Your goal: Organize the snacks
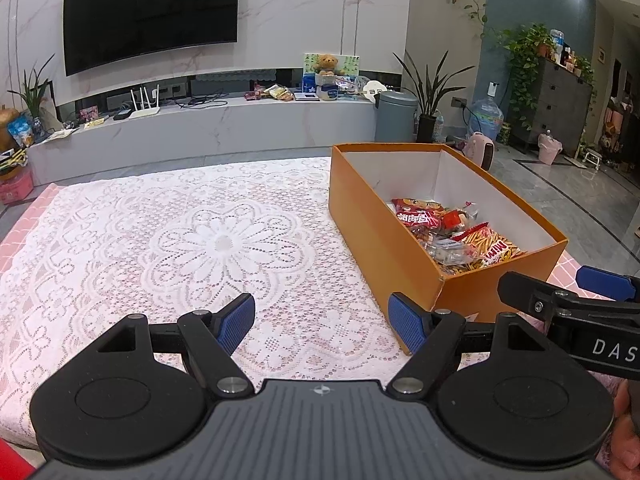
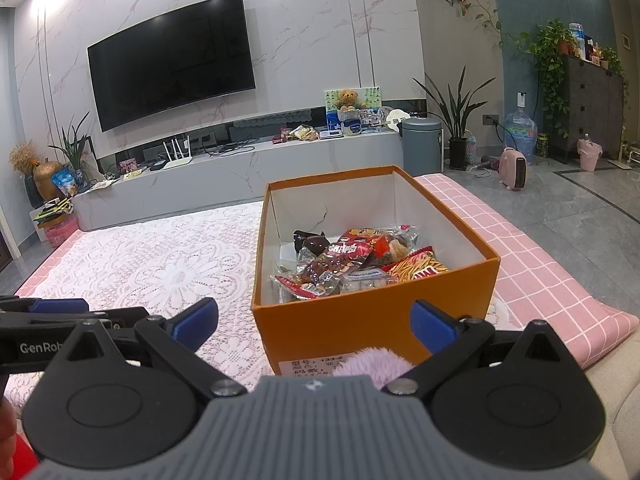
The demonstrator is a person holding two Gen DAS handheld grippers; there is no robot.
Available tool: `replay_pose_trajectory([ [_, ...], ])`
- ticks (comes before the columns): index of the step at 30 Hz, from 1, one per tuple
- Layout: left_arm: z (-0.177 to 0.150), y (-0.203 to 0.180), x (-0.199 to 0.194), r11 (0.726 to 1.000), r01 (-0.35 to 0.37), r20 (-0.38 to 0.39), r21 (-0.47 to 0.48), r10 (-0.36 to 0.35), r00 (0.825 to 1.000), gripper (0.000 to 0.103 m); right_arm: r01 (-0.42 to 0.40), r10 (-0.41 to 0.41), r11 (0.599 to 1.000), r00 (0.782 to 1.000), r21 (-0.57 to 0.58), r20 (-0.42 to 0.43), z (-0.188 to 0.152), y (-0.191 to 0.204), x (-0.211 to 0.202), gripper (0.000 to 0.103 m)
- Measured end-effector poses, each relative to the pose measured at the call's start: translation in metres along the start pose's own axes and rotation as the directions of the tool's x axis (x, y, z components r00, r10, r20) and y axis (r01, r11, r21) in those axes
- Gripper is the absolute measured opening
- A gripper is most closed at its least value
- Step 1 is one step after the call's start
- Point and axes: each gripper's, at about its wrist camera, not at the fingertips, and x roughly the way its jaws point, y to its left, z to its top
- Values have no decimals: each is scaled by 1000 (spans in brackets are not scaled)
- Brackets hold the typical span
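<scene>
An orange box (image 1: 384, 240) with white inner walls stands on the lace-covered table, right of centre in the left wrist view. Inside lie several snack packets (image 1: 452, 232), red, clear and yellow ones. My left gripper (image 1: 324, 320) is open over bare lace, just left of the box's near corner, holding nothing. In the right wrist view the same orange box (image 2: 372, 320) sits straight ahead with the snack packets (image 2: 356, 264) piled at its near end. My right gripper (image 2: 316, 320) is open in front of the box's near wall, nothing between its blue pads.
A white lace cloth (image 1: 200, 240) covers the pink checked table cover (image 2: 552, 264). Something fluffy and purple (image 2: 372, 364) lies just below the box's near wall. Beyond the table stand a TV bench (image 2: 248, 176), a grey bin (image 2: 422, 148) and potted plants.
</scene>
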Motion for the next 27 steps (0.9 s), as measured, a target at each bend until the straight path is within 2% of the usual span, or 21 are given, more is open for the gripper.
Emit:
replay_pose_trajectory([
  [18, 1, -1, -3, 1000, -5, -1, -2, 5, 1000, 89, 0, 0, 1000, 1000, -7, 0, -1, -1, 0, 100],
  [27, 0, -3, -8, 1000, -10, 28, 11, 10, 1000, 89, 1, -1, 1000, 1000, -10, -1, -1, -2, 0, 100],
])
